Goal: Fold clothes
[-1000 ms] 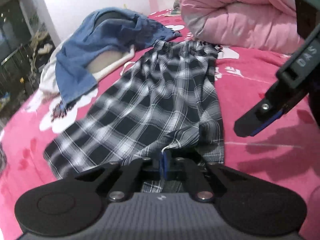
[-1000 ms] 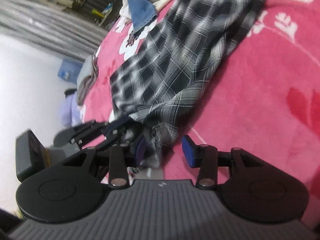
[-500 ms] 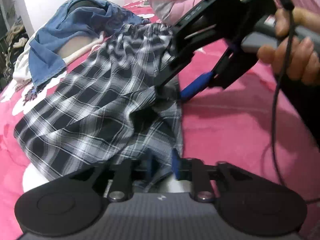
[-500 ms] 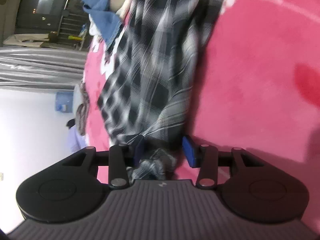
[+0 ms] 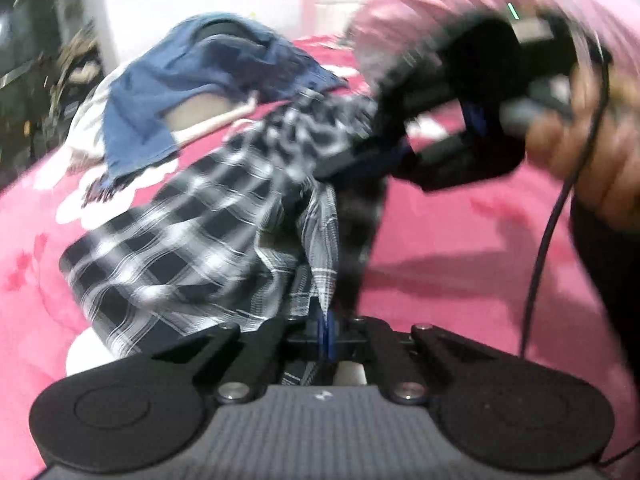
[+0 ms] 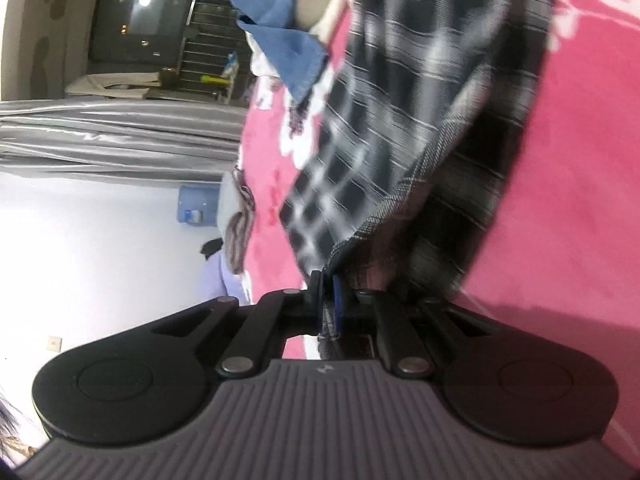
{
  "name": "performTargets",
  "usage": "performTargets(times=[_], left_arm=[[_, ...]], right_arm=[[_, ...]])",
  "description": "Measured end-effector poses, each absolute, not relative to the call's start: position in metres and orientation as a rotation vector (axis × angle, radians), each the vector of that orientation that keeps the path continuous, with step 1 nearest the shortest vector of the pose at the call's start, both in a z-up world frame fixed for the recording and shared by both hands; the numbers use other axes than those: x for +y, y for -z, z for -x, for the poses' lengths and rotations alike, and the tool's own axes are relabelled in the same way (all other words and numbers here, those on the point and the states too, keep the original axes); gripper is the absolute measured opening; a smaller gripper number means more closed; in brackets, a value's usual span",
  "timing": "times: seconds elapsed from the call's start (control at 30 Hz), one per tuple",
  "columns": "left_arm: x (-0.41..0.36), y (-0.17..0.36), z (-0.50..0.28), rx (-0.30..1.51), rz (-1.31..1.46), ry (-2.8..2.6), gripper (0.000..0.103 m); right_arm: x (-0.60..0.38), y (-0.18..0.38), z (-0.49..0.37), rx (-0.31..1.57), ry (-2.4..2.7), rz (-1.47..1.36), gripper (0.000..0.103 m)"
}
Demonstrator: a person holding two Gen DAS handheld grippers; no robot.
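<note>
Black-and-white plaid shorts (image 5: 192,240) lie on the pink bedspread (image 5: 460,248), their near edge pulled up into a ridge. My left gripper (image 5: 326,322) is at that near edge, its jaws closing tight with plaid cloth pinched between the blue pads. My right gripper (image 5: 360,160), blurred, is held by a person's hand (image 5: 592,140) further along the same edge. In the right wrist view the right gripper (image 6: 330,300) has its jaws closing on a hem of the shorts (image 6: 420,100), and the cloth is pressed between the pads.
A blue garment (image 5: 192,92) over a white one lies beyond the shorts. A pink duvet (image 5: 460,8) is bunched at the bed's far right. A cable (image 5: 548,240) hangs from the right hand. A grey curtain (image 6: 120,132) and a blue water bottle (image 6: 196,204) stand beyond the bed's edge.
Both grippers stood open half a second ago and now pinch plaid cloth. The right gripper has moved along the edge and rolled. The shorts' near edge has lifted.
</note>
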State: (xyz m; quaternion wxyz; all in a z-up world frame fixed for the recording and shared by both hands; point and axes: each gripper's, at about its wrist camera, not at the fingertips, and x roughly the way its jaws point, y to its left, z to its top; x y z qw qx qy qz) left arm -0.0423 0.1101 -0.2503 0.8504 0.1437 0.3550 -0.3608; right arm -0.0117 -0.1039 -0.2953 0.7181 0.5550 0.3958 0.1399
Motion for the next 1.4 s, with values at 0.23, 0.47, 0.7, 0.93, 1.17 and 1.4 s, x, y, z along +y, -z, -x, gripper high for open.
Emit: performTargets(times=[0.23,0.47,0.7,0.93,1.17,1.4], left_arm=[[0.153,0.266,-0.036,0.973,0.019,0.654,0.003],[0.174,0.285,-0.050,1.086,0.125,0.631,0.013],[0.191,0.281,-0.039,1.111,0.165,0.658,0.025],[0.215,0.259,-0.021,1.043,0.201,0.615,0.031],[0.216,0.255,-0.014,1.025,0.207,0.618,0.031],[0.220,0.245,0.002,0.998,0.222,0.651,0.039]], right_arm=[[-0.097,0.316,-0.033,0.902,-0.265,-1.150,0.007],[-0.113,0.331,-0.040,0.887,-0.196,-1.077,0.008],[-0.079,0.291,-0.031,0.842,-0.297,-0.531,0.009],[-0.083,0.279,-0.014,0.794,-0.257,-0.537,0.011],[-0.026,0.271,0.018,0.898,-0.513,-0.404,0.012],[0.084,0.302,0.034,1.011,-0.788,-0.149,0.018]])
